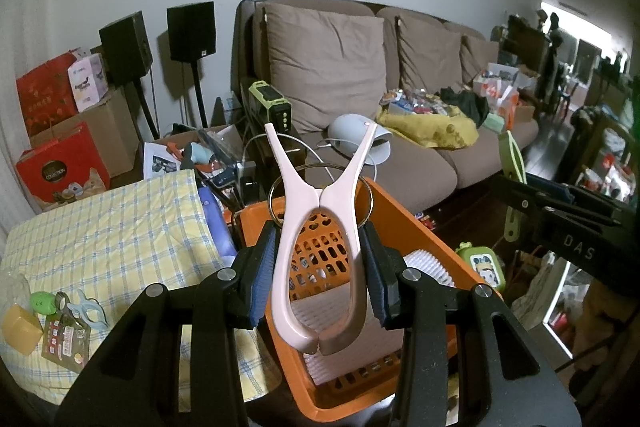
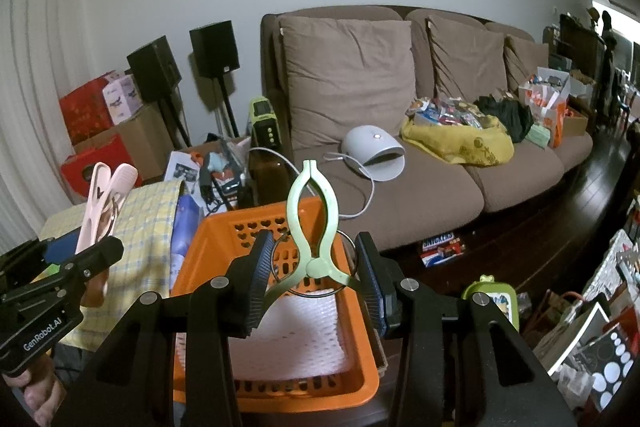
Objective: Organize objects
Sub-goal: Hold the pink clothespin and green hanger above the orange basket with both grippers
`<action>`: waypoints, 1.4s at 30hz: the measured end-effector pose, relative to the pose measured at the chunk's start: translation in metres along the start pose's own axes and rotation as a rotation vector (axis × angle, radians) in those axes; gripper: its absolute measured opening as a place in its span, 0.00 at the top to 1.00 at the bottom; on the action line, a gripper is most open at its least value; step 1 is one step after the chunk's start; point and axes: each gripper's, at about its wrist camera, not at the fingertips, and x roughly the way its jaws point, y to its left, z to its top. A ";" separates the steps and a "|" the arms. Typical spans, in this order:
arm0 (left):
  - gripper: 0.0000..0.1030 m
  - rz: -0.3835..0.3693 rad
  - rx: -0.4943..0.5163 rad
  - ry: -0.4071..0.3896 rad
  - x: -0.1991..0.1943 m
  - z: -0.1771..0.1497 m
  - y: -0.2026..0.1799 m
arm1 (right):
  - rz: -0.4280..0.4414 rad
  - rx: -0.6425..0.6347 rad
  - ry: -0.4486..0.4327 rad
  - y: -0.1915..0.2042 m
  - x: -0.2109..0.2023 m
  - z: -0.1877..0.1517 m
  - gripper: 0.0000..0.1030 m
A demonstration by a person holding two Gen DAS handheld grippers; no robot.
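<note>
My left gripper (image 1: 320, 239) is shut on a pink clothes clip (image 1: 320, 211). Its blue pads press the clip's two looped sides, and the arms fork upward. The clip hangs over an orange basket (image 1: 420, 223) lined with a white foam mat (image 1: 340, 311). My right gripper (image 2: 314, 247) is shut on a pale green clip (image 2: 310, 211), its pads squeezing the two splayed legs over the same basket (image 2: 224, 223). Each view also catches the other tool: the right gripper (image 1: 560, 211) with the green clip (image 1: 514, 163), and the left gripper (image 2: 60, 267) with the pink clip (image 2: 106, 195).
Left of the basket a yellow plaid cloth (image 1: 120, 235) carries a pale blue clip (image 1: 90, 311), a green round toy (image 1: 42, 301) and a yellow block (image 1: 20, 335). A green frog case (image 2: 494, 301) sits to the right. Behind stands a brown sofa (image 2: 420, 187) with clutter.
</note>
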 end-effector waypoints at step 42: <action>0.63 0.023 0.000 0.036 0.016 -0.008 0.001 | -0.022 -0.017 0.051 0.000 0.012 -0.004 0.59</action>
